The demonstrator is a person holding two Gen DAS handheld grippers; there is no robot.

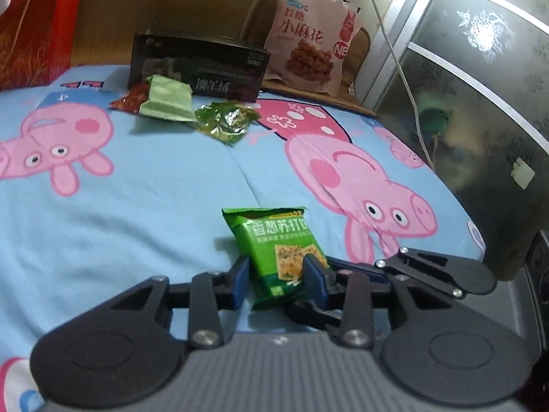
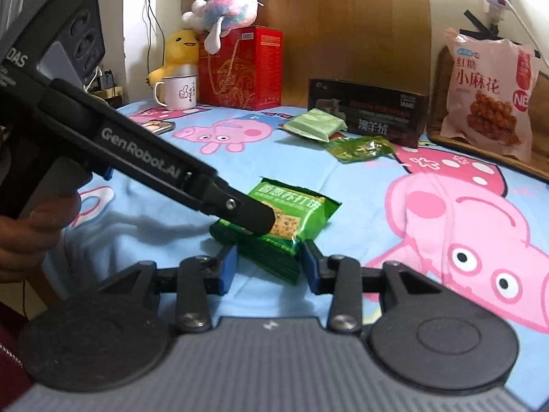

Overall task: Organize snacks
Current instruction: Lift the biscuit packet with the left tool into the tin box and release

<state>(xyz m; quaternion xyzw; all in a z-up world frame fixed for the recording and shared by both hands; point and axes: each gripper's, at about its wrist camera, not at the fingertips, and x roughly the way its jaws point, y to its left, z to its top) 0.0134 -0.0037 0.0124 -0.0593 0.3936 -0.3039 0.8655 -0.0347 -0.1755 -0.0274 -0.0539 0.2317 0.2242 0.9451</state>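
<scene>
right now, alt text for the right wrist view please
A green cracker packet lies on a Peppa Pig bedsheet, gripped by the left hand-held gripper while the right hand-held gripper straddles it, open. More snacks sit behind.

Left gripper: grey ribbed housing at 6 o'clock, flanked by two matte-black round pivot discs, each with a shallow oval recess; black linkage bars joined by silver screws; fingers faced with blue pads. A small white mark sits at the housing's top edge. Right gripper: identical grey ribbed body, black discs, silver pivot screws and blue-padded fingers. Seen from the right wrist camera, the left gripper's black arm bears white lettering "GenRobot.AI", one silver screw near its tip, and a dark grey block at 10 o'clock with three round recesses. Bare-skinned left hand at 9 o'clock.
</scene>
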